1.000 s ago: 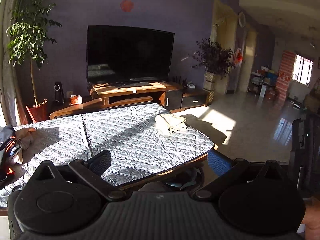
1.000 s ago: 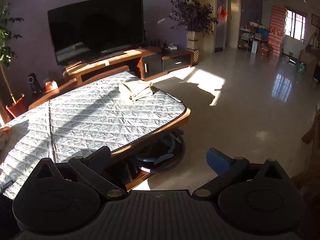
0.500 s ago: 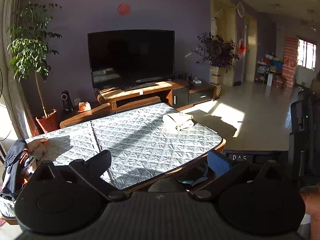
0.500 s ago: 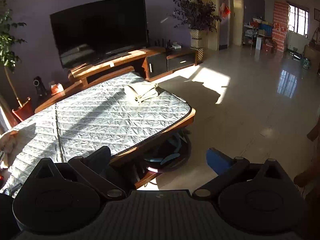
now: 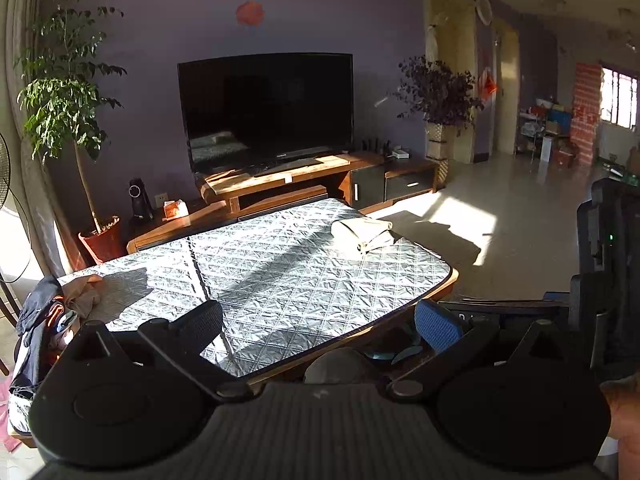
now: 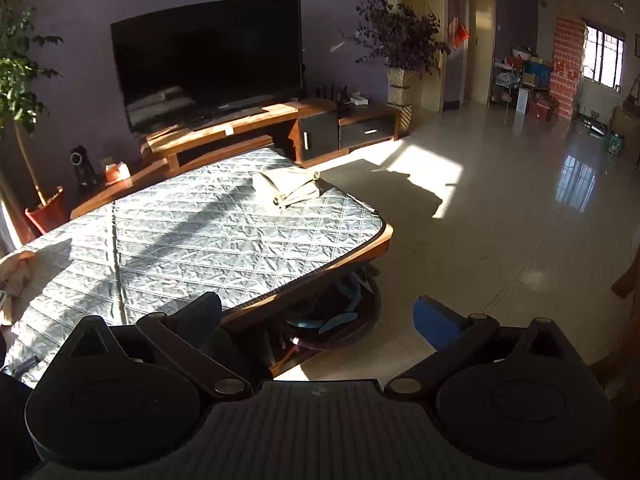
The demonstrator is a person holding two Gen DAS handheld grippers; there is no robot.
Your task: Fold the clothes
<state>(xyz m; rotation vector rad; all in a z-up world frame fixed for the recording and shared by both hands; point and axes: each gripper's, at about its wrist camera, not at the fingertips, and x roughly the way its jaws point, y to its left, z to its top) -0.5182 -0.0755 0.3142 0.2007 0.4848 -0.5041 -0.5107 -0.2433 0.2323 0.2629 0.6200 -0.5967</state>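
Observation:
A folded beige garment [image 5: 363, 233] [image 6: 287, 187] lies near the far right corner of the quilted grey table [image 5: 280, 280] [image 6: 192, 240]. A heap of unfolded clothes [image 5: 44, 320], dark and orange, hangs over the table's left end; its pale edge [image 6: 14, 272] shows in the right wrist view. My left gripper [image 5: 318, 326] is open and empty, held back over the table's near edge. Off the table's near right corner, above the floor, my right gripper [image 6: 318, 320] is also open and empty. Both are far from the clothes.
A TV [image 5: 266, 110] on a wooden stand [image 5: 312, 184] lies behind the table, a potted tree [image 5: 68, 120] at left. A dark basket [image 6: 340, 320] sits under the table's corner. A black chair [image 5: 608, 264] stands at right. Tiled floor [image 6: 500, 208] stretches right.
Both grippers have drawn back and risen away from the table, so more of the room and the clothes heap shows. Their jaws stayed open.

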